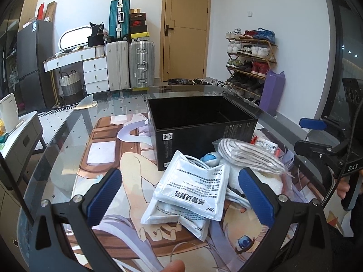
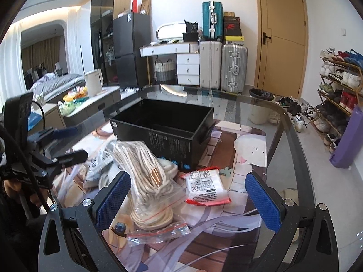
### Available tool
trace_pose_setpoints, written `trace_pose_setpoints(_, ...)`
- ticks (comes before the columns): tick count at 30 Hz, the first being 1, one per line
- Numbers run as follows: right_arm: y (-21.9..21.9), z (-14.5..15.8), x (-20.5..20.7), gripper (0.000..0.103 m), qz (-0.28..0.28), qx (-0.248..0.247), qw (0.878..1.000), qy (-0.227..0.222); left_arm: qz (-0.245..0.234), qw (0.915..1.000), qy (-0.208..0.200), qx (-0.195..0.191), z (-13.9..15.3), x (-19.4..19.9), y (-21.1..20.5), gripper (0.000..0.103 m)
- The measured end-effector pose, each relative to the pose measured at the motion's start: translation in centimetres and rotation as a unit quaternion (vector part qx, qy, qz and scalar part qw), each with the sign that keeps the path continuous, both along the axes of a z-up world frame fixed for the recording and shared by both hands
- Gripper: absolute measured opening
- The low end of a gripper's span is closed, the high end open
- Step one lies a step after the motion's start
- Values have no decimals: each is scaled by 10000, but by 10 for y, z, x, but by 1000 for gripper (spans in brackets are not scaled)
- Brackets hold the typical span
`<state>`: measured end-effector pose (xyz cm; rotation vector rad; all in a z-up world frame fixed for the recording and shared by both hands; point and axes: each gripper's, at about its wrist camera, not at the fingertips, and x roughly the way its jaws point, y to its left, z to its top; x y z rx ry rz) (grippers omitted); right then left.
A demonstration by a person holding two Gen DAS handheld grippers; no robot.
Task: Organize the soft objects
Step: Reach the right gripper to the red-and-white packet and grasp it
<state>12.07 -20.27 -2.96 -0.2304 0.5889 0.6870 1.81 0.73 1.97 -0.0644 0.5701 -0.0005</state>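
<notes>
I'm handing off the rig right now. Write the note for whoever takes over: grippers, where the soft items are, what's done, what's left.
Left gripper: open, empty, poised over the two stacked white 999 sachets.
Right gripper: open, empty, over the zip bag of coiled white rope.
Black box: open, behind the pile on the glass table; what shows of its inside looks empty.
Also loose on the table: red-edged white packet, blue-and-white plush partly buried under the rope bag.
Done: nothing boxed as far as the views show.
Left: likely move each item into the box.
</notes>
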Motion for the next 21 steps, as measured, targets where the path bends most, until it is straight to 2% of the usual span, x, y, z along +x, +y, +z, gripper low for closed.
trace_pose_setpoints(5, -1, -7, 16, 102, -168, -307, 9994, 5, -44, 9999, 63, 147, 0, 4, -2, 103)
trace_pose_setpoints(15, 5, -26, 55, 102, -424, -551, 9960, 553, -57, 9989, 180, 428, 7, 16, -8, 103)
trace_pose_setpoints(21, 4, -44, 72, 102, -599, -689, 9923, 833, -61, 9995, 304, 116, 3, 20, 7, 103)
